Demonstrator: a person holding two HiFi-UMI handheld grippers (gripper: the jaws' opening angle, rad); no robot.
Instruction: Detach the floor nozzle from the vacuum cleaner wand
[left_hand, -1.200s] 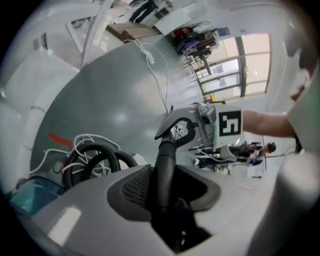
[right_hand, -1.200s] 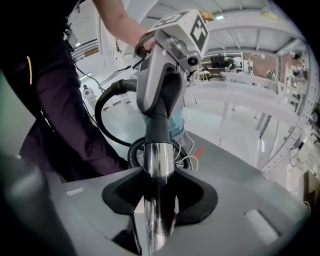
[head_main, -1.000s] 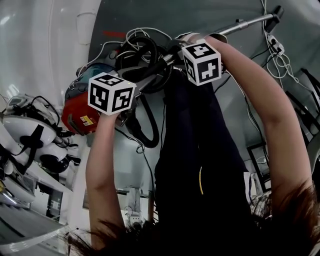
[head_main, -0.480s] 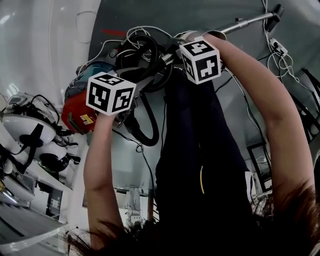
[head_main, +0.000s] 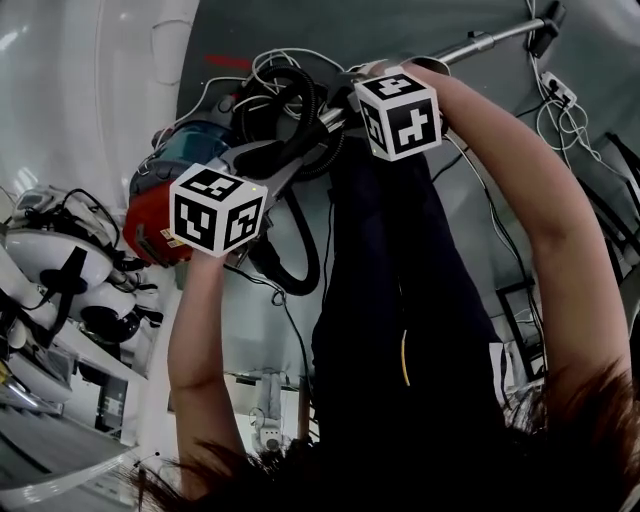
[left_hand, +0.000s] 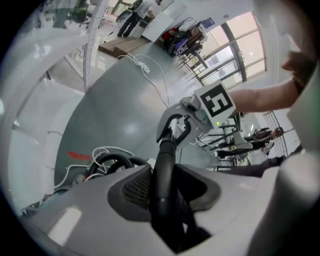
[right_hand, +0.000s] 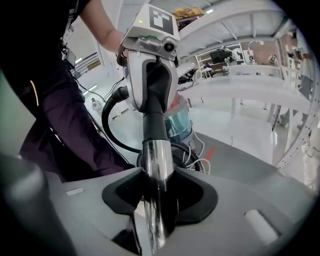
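Bright, even white light all round. Windows blow out pinkish at the left gripper view's top right. Glare streaks down the chrome wand. Both gripper views bend hard at the rims, with black corners. The close foreground is soft and the black handle tube blurred. The head view is dimmer, its dark clothing nearly featureless.
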